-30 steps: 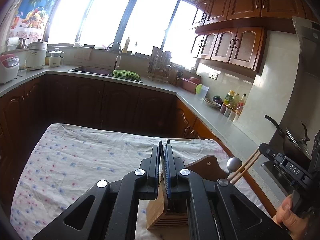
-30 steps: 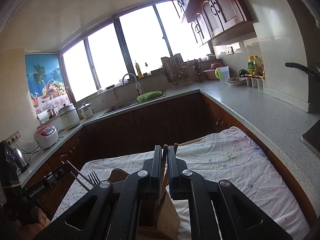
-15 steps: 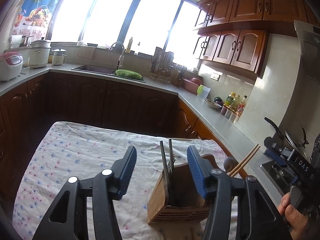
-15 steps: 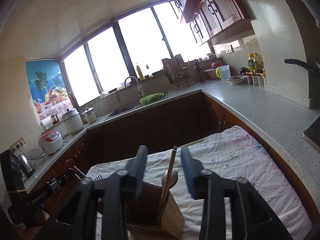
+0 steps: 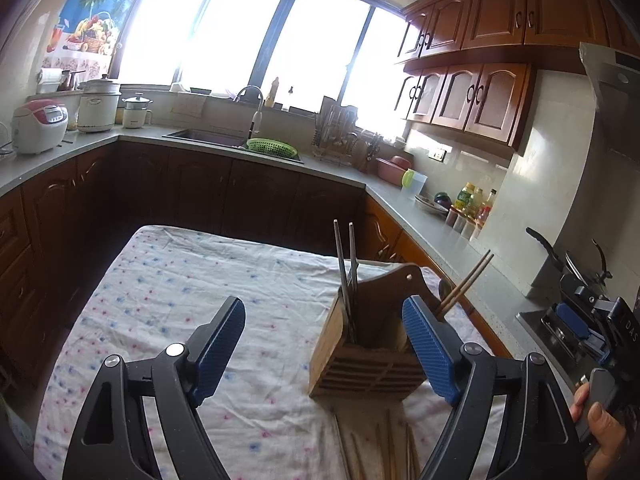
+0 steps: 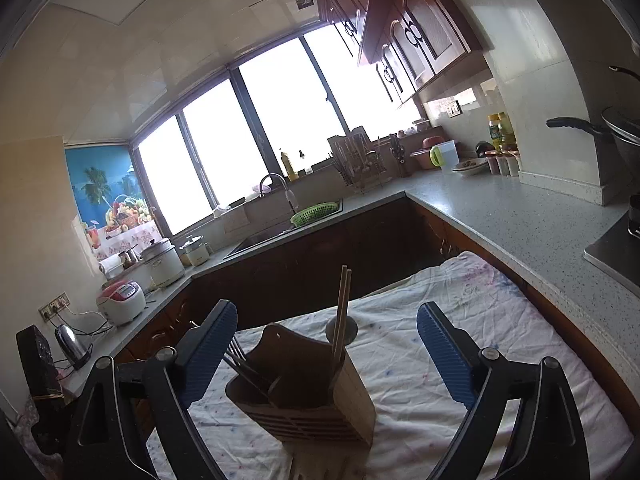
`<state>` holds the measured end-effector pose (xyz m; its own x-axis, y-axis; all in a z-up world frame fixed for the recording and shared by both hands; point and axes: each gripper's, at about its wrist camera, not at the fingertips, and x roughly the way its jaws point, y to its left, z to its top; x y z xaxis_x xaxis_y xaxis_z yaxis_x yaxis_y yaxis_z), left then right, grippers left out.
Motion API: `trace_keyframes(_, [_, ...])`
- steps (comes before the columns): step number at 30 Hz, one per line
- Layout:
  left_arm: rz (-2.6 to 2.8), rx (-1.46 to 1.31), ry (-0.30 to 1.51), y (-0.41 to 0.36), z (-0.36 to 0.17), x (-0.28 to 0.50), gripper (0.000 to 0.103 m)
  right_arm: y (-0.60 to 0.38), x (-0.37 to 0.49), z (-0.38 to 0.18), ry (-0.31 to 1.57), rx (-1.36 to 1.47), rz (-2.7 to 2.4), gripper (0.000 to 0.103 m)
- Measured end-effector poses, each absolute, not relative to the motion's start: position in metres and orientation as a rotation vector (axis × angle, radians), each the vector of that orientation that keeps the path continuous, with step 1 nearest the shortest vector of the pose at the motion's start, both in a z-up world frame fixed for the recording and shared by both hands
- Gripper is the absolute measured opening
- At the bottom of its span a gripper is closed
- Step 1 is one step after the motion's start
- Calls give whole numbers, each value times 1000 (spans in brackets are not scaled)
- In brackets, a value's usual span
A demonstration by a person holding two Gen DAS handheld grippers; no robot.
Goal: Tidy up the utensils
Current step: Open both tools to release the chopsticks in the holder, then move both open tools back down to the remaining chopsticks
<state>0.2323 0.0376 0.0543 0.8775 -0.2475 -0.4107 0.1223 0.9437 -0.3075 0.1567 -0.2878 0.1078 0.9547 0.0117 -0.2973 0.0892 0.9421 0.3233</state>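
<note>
Floral-cloth bench (image 5: 180,280) in wood-cabinet kitchen; wooden utensil holder (image 5: 368,344) holds forks (image 5: 346,264), chopsticks (image 6: 342,312). Left hand-held gripper (image 5: 324,344) and right hand-held gripper (image 6: 326,352) spread wide, empty.

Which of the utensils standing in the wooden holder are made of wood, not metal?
The pair of chopsticks on the holder's right side: light brown wooden sticks. The forks on the left side are grey metal, and the spoon is metal too.
</note>
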Motion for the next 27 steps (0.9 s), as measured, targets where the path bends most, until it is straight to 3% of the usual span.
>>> trace_keyframes(13, [-170, -314, 620, 38, 16, 188, 81, -285, 105, 42, 471, 382, -77, 94])
trace_keyframes(27, [-171, -290, 799, 19, -20, 191, 81, -270, 91, -18, 656, 345, -75, 93])
